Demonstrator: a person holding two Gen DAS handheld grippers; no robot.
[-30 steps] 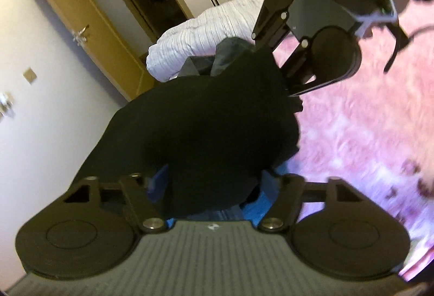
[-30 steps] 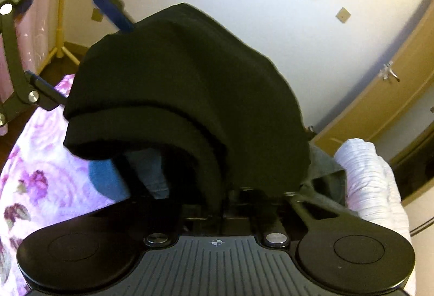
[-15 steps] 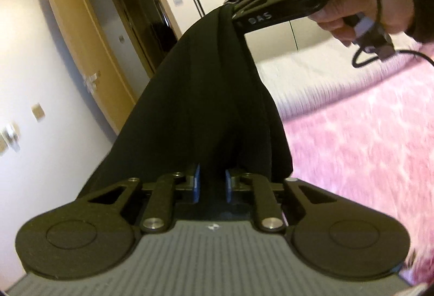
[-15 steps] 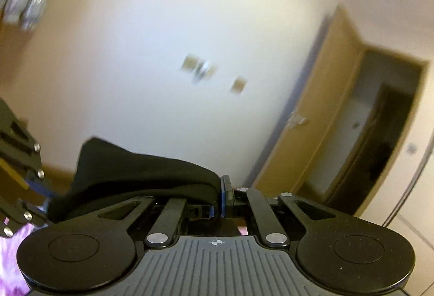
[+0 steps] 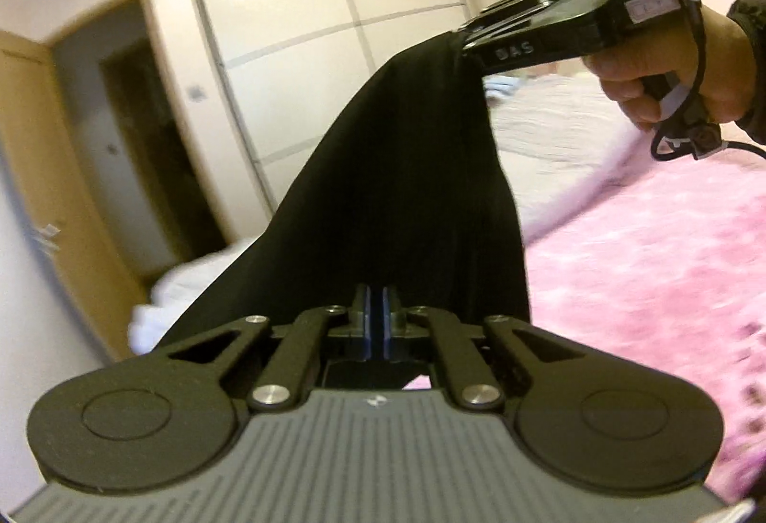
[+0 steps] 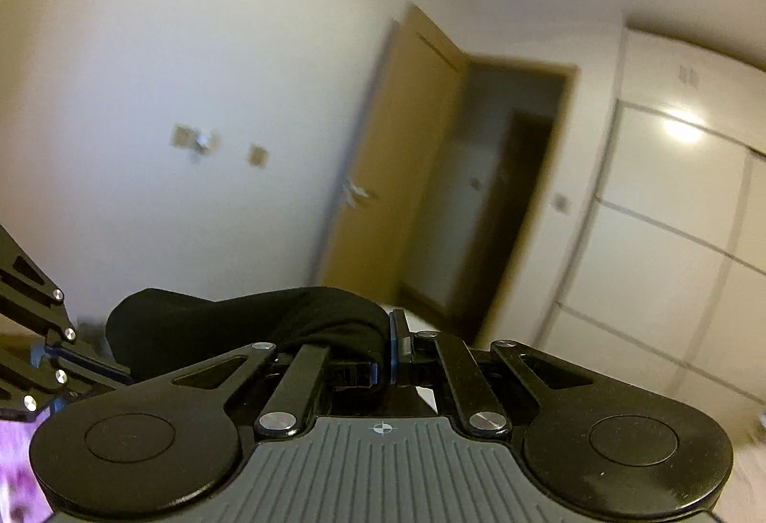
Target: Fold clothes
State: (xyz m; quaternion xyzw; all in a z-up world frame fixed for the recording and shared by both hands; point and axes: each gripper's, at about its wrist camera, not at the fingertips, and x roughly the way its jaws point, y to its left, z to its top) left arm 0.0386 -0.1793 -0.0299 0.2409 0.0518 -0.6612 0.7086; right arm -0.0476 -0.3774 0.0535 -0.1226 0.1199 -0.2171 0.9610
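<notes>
Left wrist view: left tongs (image 5: pixel 376 317) pinched together on black garment (image 5: pixel 407 187); cloth stretched taut up to right tongs (image 5: pixel 467 37), likewise clamped on it, gripped by a hand (image 5: pixel 670 77). Garment held aloft over pink bed (image 5: pixel 646 259). Right wrist view: right tongs (image 6: pixel 387 355) closed on cloth bunched at left; wardrobe (image 6: pixel 670 235) beyond.

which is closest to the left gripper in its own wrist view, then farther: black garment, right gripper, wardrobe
1. black garment, clamped in the left gripper, rising ahead.
2. right gripper, upper right, pinching the garment's far end.
3. wardrobe, against the back wall, top centre.
</notes>
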